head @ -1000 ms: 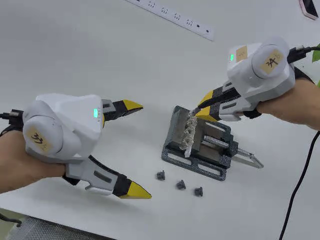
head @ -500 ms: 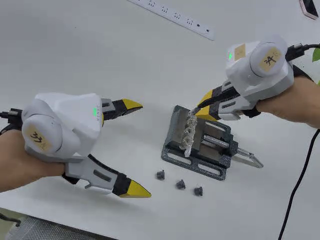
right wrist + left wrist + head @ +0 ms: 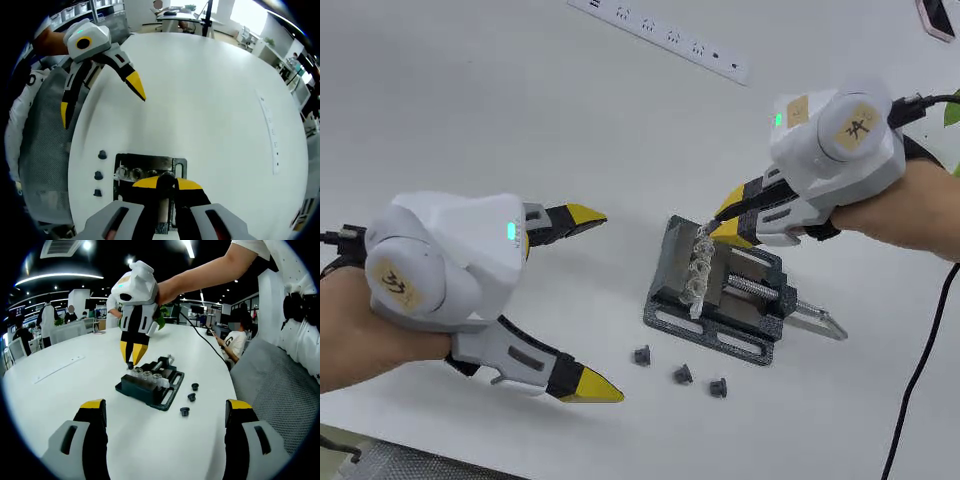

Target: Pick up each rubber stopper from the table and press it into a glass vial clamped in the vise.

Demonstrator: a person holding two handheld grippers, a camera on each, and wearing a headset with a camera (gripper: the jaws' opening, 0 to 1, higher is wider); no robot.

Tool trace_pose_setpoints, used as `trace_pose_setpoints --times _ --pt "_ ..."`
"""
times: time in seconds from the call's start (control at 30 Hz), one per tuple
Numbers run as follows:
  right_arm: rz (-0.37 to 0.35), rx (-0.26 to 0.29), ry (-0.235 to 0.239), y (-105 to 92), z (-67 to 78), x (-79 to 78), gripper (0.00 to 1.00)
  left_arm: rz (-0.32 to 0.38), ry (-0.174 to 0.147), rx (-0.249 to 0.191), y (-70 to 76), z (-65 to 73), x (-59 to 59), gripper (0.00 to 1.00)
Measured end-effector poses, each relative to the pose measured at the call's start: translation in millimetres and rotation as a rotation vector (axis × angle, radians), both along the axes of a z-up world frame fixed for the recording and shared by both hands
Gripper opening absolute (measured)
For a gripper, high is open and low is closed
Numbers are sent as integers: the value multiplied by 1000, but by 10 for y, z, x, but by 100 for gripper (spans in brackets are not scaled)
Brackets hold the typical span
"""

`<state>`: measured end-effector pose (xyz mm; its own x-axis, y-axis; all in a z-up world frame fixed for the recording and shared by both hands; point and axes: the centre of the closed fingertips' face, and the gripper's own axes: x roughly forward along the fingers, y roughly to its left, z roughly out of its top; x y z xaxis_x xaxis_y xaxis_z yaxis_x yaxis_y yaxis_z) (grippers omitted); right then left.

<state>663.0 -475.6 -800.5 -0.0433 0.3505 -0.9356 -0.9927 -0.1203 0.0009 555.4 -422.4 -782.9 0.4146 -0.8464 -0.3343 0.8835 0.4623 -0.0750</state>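
The right gripper [image 3: 720, 224], in the upper right of the head view, has its jaws drawn narrow, pinching a dark rubber stopper [image 3: 166, 179] at the top end of a row of clear glass vials [image 3: 697, 268]. The vials stand clamped in a dark grey metal vise [image 3: 675, 260] at frame centre on the white table [image 3: 470, 100]. Three loose dark stoppers [image 3: 682, 374] lie in a line just below the vise. The left gripper [image 3: 595, 300], at lower left, has its jaws spread wide and holds nothing, well apart from the vise.
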Motion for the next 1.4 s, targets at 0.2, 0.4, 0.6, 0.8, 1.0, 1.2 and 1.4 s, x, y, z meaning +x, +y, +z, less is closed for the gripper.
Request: trace_pose_setpoints --times 0.2,0.4,0.6,0.8,1.0,1.2,1.4 --pt "-4 10 -1 -2 4 6 8 4 -1 -3 3 10 17 99" --pt "-12 31 -3 18 52 30 12 6 -2 -2 -1 16 19 99" --pt "-21 47 -23 -43 164 70 3 10 -2 -5 2 19 20 98" --pt "-12 43 -21 -59 158 58 0 10 0 -4 3 10 15 98" --pt "-5 29 -12 -47 121 49 0 10 0 -8 -1 15 25 98" --pt "4 25 -8 -50 88 28 0 9 3 -8 -4 6 22 98" --pt "4 23 -1 -51 79 8 0 11 4 -11 -8 5 21 98"
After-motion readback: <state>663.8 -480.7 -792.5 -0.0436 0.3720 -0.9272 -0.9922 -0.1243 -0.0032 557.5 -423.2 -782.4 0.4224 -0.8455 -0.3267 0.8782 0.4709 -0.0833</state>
